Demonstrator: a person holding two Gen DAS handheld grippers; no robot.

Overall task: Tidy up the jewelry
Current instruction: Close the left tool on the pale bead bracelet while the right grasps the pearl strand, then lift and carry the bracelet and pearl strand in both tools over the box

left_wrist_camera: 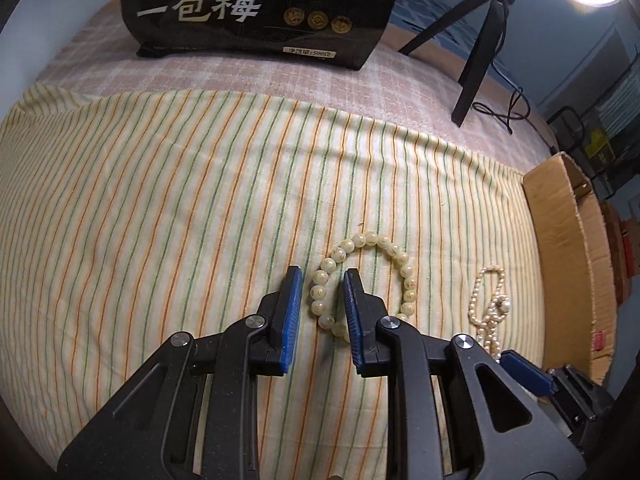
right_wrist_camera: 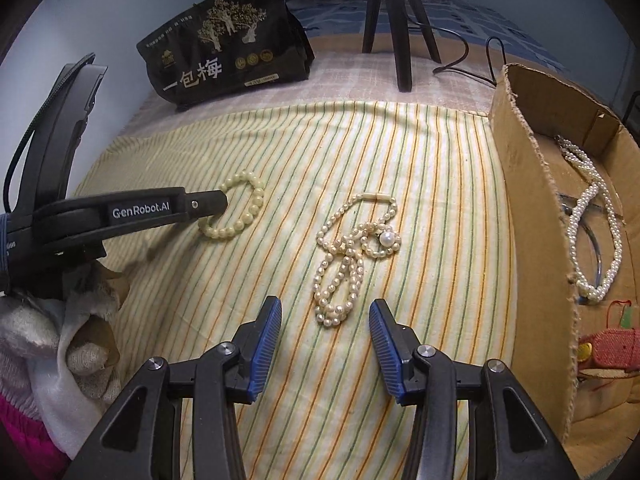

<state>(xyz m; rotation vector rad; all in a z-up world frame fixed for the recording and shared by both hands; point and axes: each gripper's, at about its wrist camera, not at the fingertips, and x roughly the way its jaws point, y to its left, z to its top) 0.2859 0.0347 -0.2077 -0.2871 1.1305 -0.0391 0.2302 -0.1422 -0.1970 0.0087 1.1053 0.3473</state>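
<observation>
A cream bead bracelet (left_wrist_camera: 362,276) lies on the striped cloth (left_wrist_camera: 180,200). My left gripper (left_wrist_camera: 322,276) is open, with its fingers either side of the bracelet's left arc; one finger sits inside the ring. The bracelet also shows in the right wrist view (right_wrist_camera: 244,210), with the left gripper (right_wrist_camera: 218,204) at it. A pearl necklace (right_wrist_camera: 352,256) lies in a loose heap mid-cloth, also in the left wrist view (left_wrist_camera: 490,304). My right gripper (right_wrist_camera: 325,310) is open, just short of the necklace's near loop. A cardboard box (right_wrist_camera: 524,184) at right holds a twisted pearl strand (right_wrist_camera: 592,216).
A black snack bag (right_wrist_camera: 228,56) stands at the back on a pink checked cloth (left_wrist_camera: 248,76). Tripod legs (right_wrist_camera: 400,24) and a cable (right_wrist_camera: 468,56) stand behind. A red pouch (right_wrist_camera: 612,348) lies in the box. A gloved hand (right_wrist_camera: 60,340) holds the left gripper.
</observation>
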